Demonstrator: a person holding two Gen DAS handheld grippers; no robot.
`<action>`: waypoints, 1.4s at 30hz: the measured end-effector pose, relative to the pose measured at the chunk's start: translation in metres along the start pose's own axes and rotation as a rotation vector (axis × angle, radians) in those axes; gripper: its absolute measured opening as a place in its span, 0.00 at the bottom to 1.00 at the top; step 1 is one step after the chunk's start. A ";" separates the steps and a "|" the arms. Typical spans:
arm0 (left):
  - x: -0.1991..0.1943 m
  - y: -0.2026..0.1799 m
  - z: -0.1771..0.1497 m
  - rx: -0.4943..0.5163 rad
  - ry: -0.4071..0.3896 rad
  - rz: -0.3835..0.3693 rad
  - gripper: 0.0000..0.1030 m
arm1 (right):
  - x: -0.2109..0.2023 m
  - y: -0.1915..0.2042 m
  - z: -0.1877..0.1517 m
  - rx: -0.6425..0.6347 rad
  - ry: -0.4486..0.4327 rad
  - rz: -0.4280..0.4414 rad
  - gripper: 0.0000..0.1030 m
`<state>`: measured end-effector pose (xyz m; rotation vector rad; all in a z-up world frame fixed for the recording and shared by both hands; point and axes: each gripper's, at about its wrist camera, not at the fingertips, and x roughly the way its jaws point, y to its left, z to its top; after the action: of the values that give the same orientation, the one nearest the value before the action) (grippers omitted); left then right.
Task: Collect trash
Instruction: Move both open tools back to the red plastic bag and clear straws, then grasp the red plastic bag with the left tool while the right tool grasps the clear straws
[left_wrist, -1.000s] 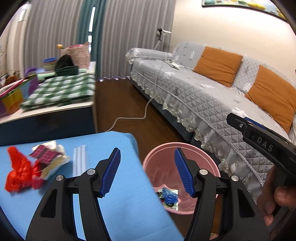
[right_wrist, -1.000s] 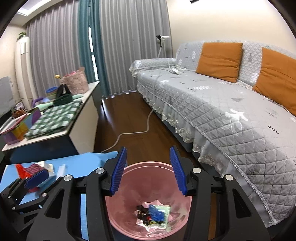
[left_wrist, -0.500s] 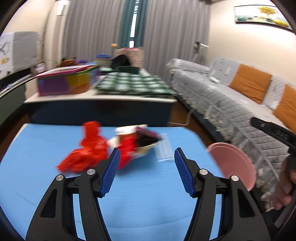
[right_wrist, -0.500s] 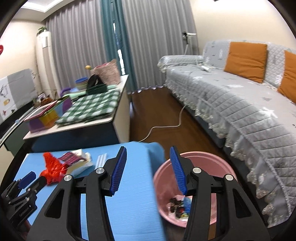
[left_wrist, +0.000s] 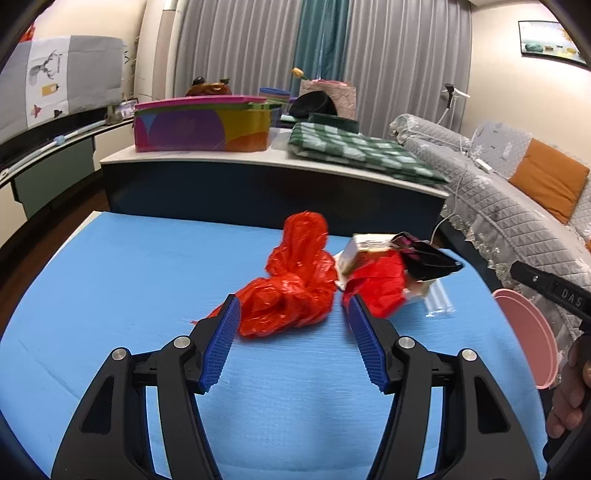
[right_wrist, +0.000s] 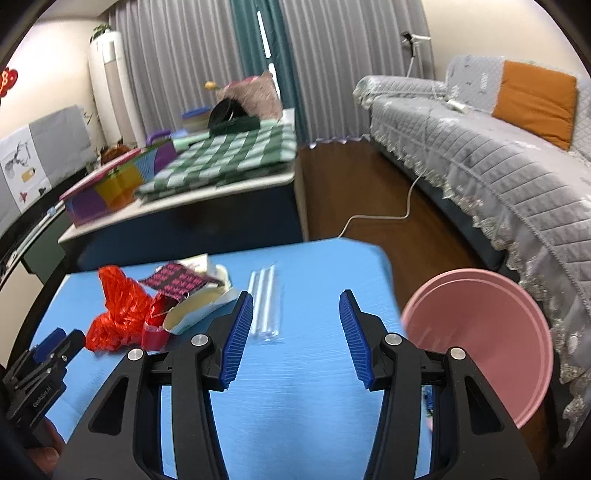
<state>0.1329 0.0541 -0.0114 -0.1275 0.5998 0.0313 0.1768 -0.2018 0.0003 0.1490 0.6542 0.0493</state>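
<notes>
Both grippers, left (left_wrist: 293, 341) and right (right_wrist: 295, 338), have empty parted jaws; the right's arm seemingly reads "DAS".

The worktop (left_wrist: 122, 280) is covered with a bright blue mat and has rounded corners. A crumpled red plastic bag (left_wrist: 295, 284) lies on it near the middle. Just beside the bag, touching it, sits a squashed carton (right_wrist: 201, 310) with a pink-and-black patterned wrapper (right_wrist: 173, 282) on top and more red wrapping (left_wrist: 378, 286) bunched against it. Near the carton lies a clear sleeve of straws (right_wrist: 264, 306), flat on the mat. A pink bin (right_wrist: 480, 332) stands on the brown wooden floor (right_wrist: 354, 184) just past the worktop's edge. A white cable (right_wrist: 391, 214) trails across the floor.
</notes>
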 end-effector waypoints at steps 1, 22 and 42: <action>0.003 0.001 0.000 -0.001 0.005 0.004 0.62 | 0.006 0.002 -0.001 -0.002 0.009 0.002 0.48; 0.071 0.018 0.008 -0.072 0.122 0.031 0.73 | 0.094 0.024 -0.012 -0.047 0.166 -0.020 0.48; 0.043 0.005 0.016 -0.045 0.085 0.020 0.45 | 0.051 0.019 0.004 -0.037 0.086 -0.003 0.05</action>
<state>0.1768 0.0611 -0.0233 -0.1668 0.6857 0.0587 0.2198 -0.1789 -0.0245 0.1105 0.7390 0.0652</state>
